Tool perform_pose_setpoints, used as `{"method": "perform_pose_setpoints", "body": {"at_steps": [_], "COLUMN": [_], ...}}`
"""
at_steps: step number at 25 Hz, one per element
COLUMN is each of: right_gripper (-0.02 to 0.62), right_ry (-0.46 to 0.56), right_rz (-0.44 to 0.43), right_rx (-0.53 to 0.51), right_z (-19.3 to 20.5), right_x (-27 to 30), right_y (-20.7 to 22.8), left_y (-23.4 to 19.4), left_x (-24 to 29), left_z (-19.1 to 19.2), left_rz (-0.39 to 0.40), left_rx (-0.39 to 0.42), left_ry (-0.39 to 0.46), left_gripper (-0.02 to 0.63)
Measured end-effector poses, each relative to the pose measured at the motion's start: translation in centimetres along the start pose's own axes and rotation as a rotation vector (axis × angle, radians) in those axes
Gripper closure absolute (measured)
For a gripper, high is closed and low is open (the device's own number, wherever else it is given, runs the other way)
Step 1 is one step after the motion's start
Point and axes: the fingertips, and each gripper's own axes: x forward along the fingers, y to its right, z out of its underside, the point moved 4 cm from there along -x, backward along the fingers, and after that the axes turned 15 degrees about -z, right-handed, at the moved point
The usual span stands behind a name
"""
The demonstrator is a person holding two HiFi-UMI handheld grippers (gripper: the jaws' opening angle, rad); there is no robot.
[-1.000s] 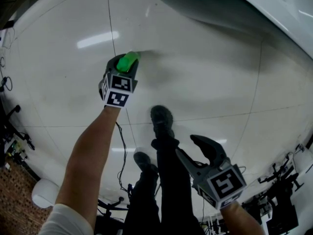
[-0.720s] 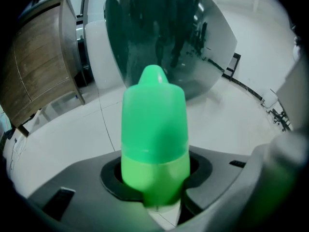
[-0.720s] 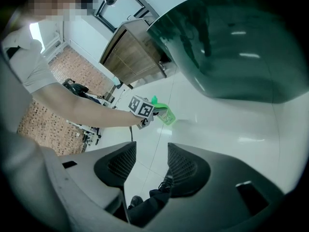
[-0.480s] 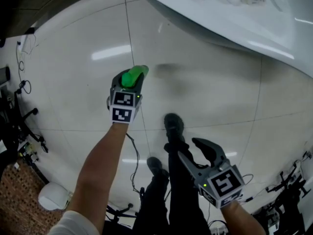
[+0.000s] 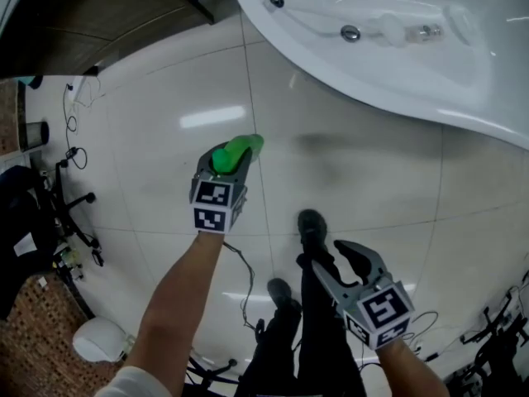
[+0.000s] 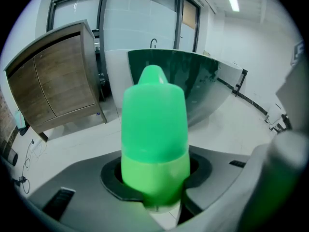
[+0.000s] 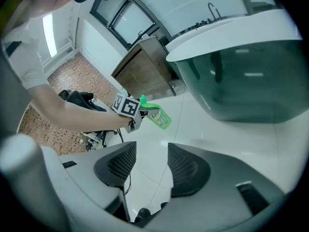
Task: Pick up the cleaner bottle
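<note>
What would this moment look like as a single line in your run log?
left gripper: shut on cleaner bottle | bottle: green, held above tiled floor | right gripper: open, empty | bathtub: ahead

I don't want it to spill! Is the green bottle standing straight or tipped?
Tipped: the cleaner bottle slants sideways in the left tongs, off the floor.

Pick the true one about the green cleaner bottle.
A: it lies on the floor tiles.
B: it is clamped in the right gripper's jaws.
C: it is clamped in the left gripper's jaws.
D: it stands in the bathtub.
C: the left gripper has its jaws pressed on the green cleaner bottle; the right gripper is open and empty.
</note>
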Motion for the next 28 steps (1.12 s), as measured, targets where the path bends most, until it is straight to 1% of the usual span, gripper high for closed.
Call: {"method": "perform_pose_setpoints", "body": {"at_steps": [7,13,16,19,25,28], "right_gripper": [0.387,0.387,0.387,0.387,0.387,0.387], "right_ry": [-0.001,0.024,0.045,0.075,0.083,0.086], "right_rz": [0.001,0.023,0.025,0.044,0.069,0.071], "right_rx": [-0.03,-0.064,-0.098,-0.117,-0.145,-0.172], "right_z": [-0.6,-1.7,-2.7,-3.5,-2.8,-2.4], "right_x": [-1.6,-3.9,-5.4,-7.4,-10.6,-11.8], "right_y": [-2.2,-3.6,-4.9,-6.5,-10.1,-11.6], "left_y": [-2.3,-4.0,-4.7,-5.2,-6.3,-6.4], "left_x": [-4.0,-8.2,-11.1,-14.3,-21.1,-24.4], "left_z": [-3.8,-7.5,-9.8,-12.1,-15.2,-16.8], "left_rz": [-0.028,-0.054,-0.066,-0.077,-0.097,-0.101], "left_rx": [-0.029,-0.057,-0.077,-0.093,-0.088,-0.089], "left_ry": [0.047,0.093,0.134,0.167,0.229,0.274], "left_gripper": [0.443,0.443,0.443,0.443,0.445,0.445]}}
